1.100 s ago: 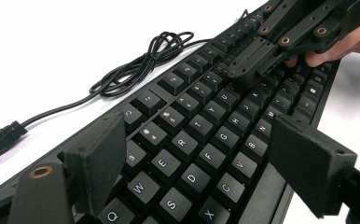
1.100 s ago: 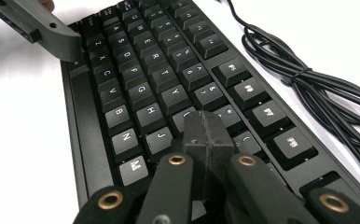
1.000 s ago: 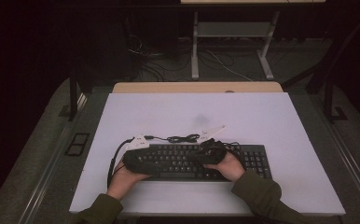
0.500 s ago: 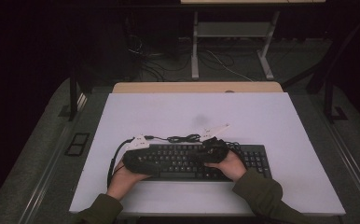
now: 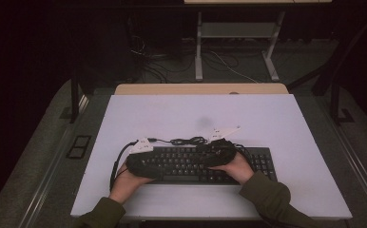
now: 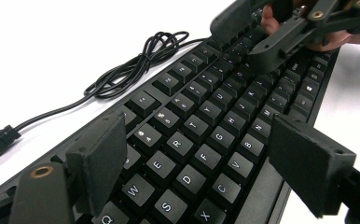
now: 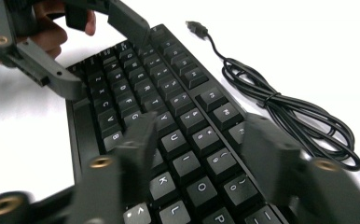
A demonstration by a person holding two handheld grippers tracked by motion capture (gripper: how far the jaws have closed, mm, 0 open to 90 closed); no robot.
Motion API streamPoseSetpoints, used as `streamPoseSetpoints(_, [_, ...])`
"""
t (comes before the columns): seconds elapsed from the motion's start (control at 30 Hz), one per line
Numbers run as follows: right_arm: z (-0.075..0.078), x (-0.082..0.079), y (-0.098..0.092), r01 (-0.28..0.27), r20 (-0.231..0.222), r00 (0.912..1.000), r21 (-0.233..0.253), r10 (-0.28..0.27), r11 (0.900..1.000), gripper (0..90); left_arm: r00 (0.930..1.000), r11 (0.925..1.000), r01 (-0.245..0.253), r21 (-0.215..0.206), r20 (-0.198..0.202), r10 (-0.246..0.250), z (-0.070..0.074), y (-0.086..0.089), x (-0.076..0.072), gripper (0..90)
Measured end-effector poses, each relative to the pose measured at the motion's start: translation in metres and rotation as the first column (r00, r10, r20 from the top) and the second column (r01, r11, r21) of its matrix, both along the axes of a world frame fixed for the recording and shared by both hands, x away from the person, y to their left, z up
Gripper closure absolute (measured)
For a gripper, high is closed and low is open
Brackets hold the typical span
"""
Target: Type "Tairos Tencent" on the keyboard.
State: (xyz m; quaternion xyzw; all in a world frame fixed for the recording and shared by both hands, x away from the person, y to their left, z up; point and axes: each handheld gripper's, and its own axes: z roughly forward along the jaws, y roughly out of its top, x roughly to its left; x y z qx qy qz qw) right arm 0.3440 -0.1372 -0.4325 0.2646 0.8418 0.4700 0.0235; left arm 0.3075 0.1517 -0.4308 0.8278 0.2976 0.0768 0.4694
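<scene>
A black keyboard [image 5: 186, 167] lies along the near half of the white table [image 5: 196, 114]. My left gripper [image 5: 146, 164] is over its left end, held in a hand. In the left gripper view the keyboard [image 6: 206, 135] runs between the jaws, and the left gripper [image 6: 201, 163] is open wide, one pad at each long edge. My right gripper [image 5: 219, 151] hovers over the middle keys. It is open, and in its own view the right gripper [image 7: 206, 149] looks blurred above the keyboard [image 7: 169, 93]. Whether any pad touches the keyboard is unclear.
The keyboard's coiled black cable [image 5: 188, 140] lies just behind it, ending in a USB plug [image 7: 197, 27]. A tan desk edge [image 5: 200, 89] adjoins the table's far side. On the dark floor beyond are a metal frame [image 5: 199, 47] and loose wires.
</scene>
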Motion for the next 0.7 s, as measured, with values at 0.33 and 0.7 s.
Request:
streamPoseSetpoints(0.33, [0.0002,0.0004,-0.0015,0.028,0.017,0.9994,0.047,-0.029,0.999,22.8,1.0000,1.0000,0.006,-0.003,-0.003,-0.006,-0.0009,-0.0013,0.0007,20.0])
streamPoseSetpoints(0.7, [0.0023,-0.0001,-0.0044,0.038,0.022,0.9990,0.064,-0.039,0.997,21.4,0.9999,0.9999,0.014,-0.002,-0.007,-0.014,0.0006,-0.0040,0.0040,27.3])
